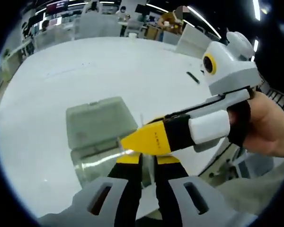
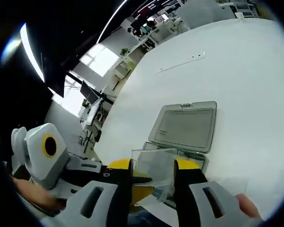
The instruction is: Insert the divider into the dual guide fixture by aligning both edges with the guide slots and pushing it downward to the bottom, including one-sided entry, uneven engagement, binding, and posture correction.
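On the left, a clear box (image 1: 97,163) sits on the white table (image 1: 85,71) with its lid (image 1: 97,120) flipped open behind it. I think this box is where the plate must go, but I cannot see the slots inside it.

My left gripper (image 1: 149,163) hangs just over the near side of the box. Its jaws have only a thin gap between them. The tips are hidden, so I cannot tell if they hold anything.

My right gripper (image 1: 144,140) comes across in front of the left one, with a hand (image 1: 270,125) behind it. In the right gripper view, its jaws stand partly open and the clear plate (image 2: 154,165) sits between them. The jaws seem to press on the plate's two side edges. The plate is up in the air, above the near side of the box, and not in the box yet. It looks a bit tilted.

Here is what I worry about
- The plate is clear and so is the box, so I could miss a slot
- If the plate goes down tilted, one edge could go in first and get stuck
- If I push hard then, the plate could bend or pop out of the jaws
- The two grippers are very close and could bump, and that could knock the plate crooked
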